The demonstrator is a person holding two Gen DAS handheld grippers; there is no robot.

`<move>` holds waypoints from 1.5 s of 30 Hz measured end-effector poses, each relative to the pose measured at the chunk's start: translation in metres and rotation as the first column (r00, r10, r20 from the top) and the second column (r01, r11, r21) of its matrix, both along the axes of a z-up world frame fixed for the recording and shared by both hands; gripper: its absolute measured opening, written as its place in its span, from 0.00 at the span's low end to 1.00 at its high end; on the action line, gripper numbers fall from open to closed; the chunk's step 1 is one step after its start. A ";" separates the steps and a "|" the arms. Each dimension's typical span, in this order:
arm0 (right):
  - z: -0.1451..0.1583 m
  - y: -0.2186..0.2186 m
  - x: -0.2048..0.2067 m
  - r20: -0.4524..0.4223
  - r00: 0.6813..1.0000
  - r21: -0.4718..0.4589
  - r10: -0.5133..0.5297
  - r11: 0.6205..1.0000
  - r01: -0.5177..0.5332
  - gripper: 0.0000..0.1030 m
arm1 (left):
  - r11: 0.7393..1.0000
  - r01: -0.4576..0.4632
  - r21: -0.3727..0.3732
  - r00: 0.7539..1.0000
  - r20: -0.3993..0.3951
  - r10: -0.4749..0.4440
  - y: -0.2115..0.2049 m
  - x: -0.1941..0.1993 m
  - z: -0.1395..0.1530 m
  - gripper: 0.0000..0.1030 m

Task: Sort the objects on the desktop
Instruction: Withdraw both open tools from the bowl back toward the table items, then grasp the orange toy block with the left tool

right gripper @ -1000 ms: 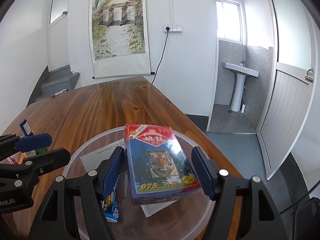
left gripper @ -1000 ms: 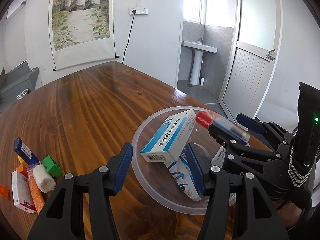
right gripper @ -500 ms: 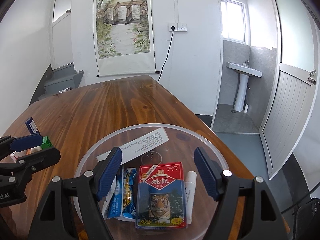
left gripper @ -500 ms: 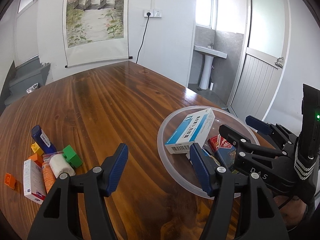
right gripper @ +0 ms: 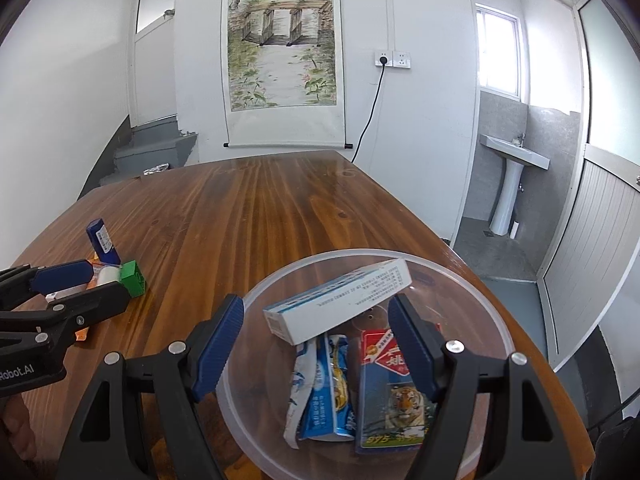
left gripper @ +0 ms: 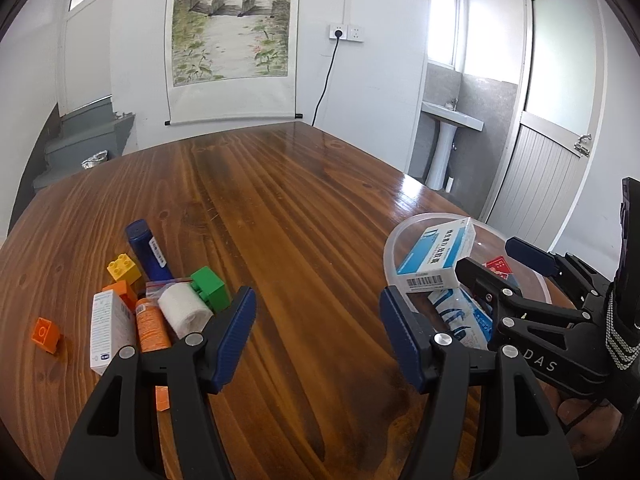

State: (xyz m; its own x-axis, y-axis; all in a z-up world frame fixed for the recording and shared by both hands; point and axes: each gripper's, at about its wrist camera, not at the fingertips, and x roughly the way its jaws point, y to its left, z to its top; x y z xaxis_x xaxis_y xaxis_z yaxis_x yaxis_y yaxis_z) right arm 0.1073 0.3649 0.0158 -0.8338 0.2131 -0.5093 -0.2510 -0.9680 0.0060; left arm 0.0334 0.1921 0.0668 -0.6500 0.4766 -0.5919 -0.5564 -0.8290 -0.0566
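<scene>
A clear plastic bowl (right gripper: 486, 304) sits at the table's right front. In it lie a blue-and-white medicine box (right gripper: 340, 306), a blue sachet (right gripper: 326, 392) and a tiger card pack (right gripper: 394, 388). My right gripper (right gripper: 316, 344) is open and empty above the bowl. My left gripper (left gripper: 318, 332) is open and empty over bare wood, between the bowl (left gripper: 394, 240) and a pile of items: a white gauze roll (left gripper: 184, 310), a green block (left gripper: 210, 284), an orange tube (left gripper: 151, 330), a white box (left gripper: 108, 330), a blue tube (left gripper: 146, 254), and a yellow block (left gripper: 124, 266).
A lone orange block (left gripper: 46, 334) lies left of the pile. An orange scrap (left gripper: 162, 398) lies under my left gripper's left finger. The wooden table (left gripper: 280, 200) ends at a wall with a hanging scroll painting (left gripper: 230, 24). A doorway to a washroom is at the right.
My right gripper let go of the tiger card pack, which now lies in the bowl, and drew back. My left gripper swung left, away from the bowl toward the pile.
</scene>
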 end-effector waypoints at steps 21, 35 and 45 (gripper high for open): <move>-0.009 -0.079 -0.036 0.060 0.983 0.026 0.173 0.984 -0.175 0.77 | 0.973 -0.232 0.011 0.972 0.022 0.232 -0.112 -0.039 -0.010 0.66; -0.013 -0.103 -0.058 0.087 0.967 0.004 0.238 0.971 -0.239 0.77 | 0.907 -0.418 -0.056 0.906 0.041 0.420 -0.189 -0.079 -0.026 0.66; -0.024 -0.109 -0.072 0.105 0.955 -0.048 0.277 0.961 -0.274 0.77 | 0.875 -0.472 -0.107 0.873 0.081 0.480 -0.208 -0.110 -0.047 0.66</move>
